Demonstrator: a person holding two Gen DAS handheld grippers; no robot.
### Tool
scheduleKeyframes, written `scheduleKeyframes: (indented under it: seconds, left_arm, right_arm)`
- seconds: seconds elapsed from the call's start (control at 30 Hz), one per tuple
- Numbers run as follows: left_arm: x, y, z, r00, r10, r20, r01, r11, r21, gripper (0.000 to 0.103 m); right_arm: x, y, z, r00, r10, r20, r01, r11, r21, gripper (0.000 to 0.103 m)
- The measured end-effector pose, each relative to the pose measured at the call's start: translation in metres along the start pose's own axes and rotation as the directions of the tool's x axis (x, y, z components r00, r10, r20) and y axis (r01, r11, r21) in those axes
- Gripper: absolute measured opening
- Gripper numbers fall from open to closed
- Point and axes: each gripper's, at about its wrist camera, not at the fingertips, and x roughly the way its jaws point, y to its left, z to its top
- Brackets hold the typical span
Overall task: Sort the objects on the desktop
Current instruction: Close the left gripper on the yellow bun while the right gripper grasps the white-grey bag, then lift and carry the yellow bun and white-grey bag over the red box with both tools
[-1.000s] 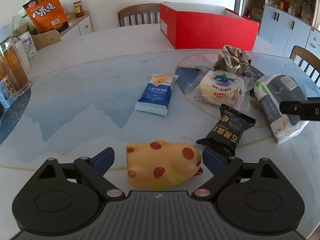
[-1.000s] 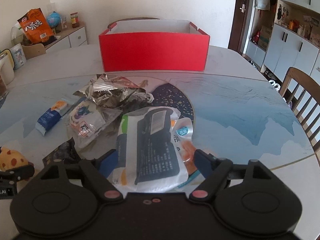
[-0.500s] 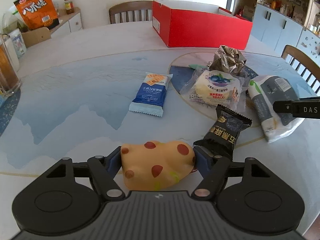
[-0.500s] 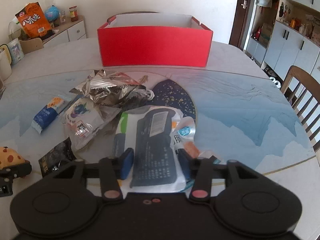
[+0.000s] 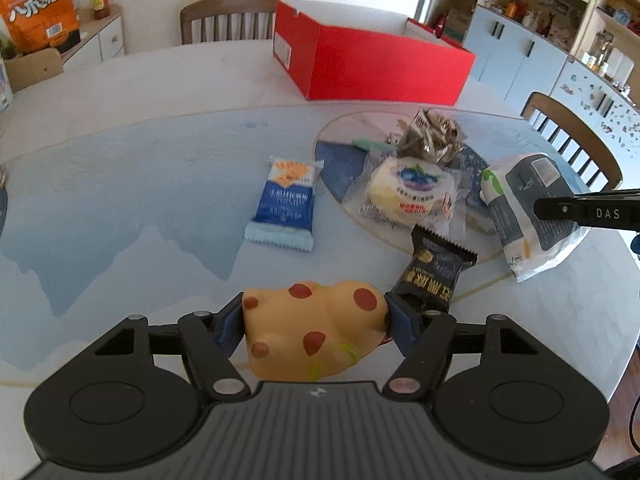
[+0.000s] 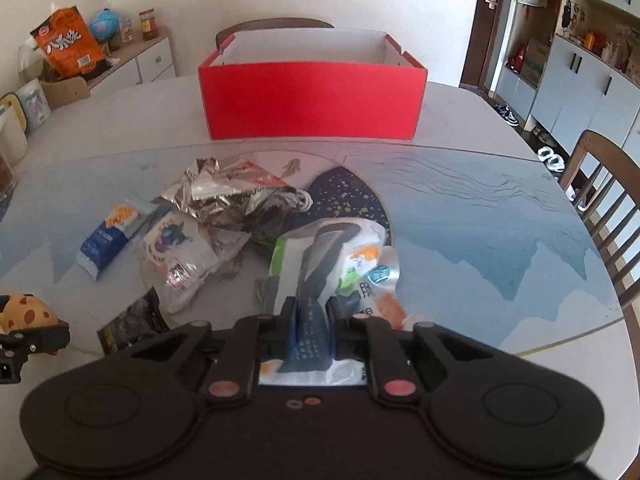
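Observation:
My left gripper is shut on a yellow soft toy with red spots, held just above the table; the toy also shows at the left edge of the right wrist view. My right gripper is shut on a white and grey snack bag, pinching its near end; the bag also shows in the left wrist view. An open red box stands at the far side of the table, seen too in the left wrist view.
On the table lie a blue biscuit packet, a blueberry cake packet, a black snack packet and a crumpled foil bag. Chairs stand at the far side and the right.
Both grippers closed: the left on the spotted toy, the right on the snack bag, squeezing it narrow. Both have lifted slightly.

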Motion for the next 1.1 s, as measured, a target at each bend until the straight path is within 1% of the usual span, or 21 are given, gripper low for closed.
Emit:
scheduleKeyframes:
  seconds: [0.27,0.53,0.83,1.1]
  left_arm:
    - [-0.008,0.004,0.017,1.000,-0.018,0.021,0.018,1.000,-0.009,0.070]
    - [-0.013,-0.001,0.038,0.999,0.018,0.045,-0.016,1.000,-0.025,0.070]
    - [-0.021,-0.012,0.074,0.995,0.049,0.088,-0.044,0.997,-0.056,0.070]
    - [-0.021,-0.031,0.109,0.989,0.066,0.135,-0.064,0.998,-0.023,0.070]
  right_arm:
    - [-0.025,-0.008,0.012,0.999,0.034,0.029,-0.034,0.999,0.019,0.012]
    - [-0.038,-0.024,0.034,0.995,0.091,0.051,-0.092,0.995,0.027,0.012]
    - [-0.050,-0.051,0.079,0.983,0.157,0.090,-0.156,0.988,-0.018,0.013]
    - [-0.058,-0.075,0.121,0.970,0.204,0.130,-0.198,0.979,-0.057,0.013]
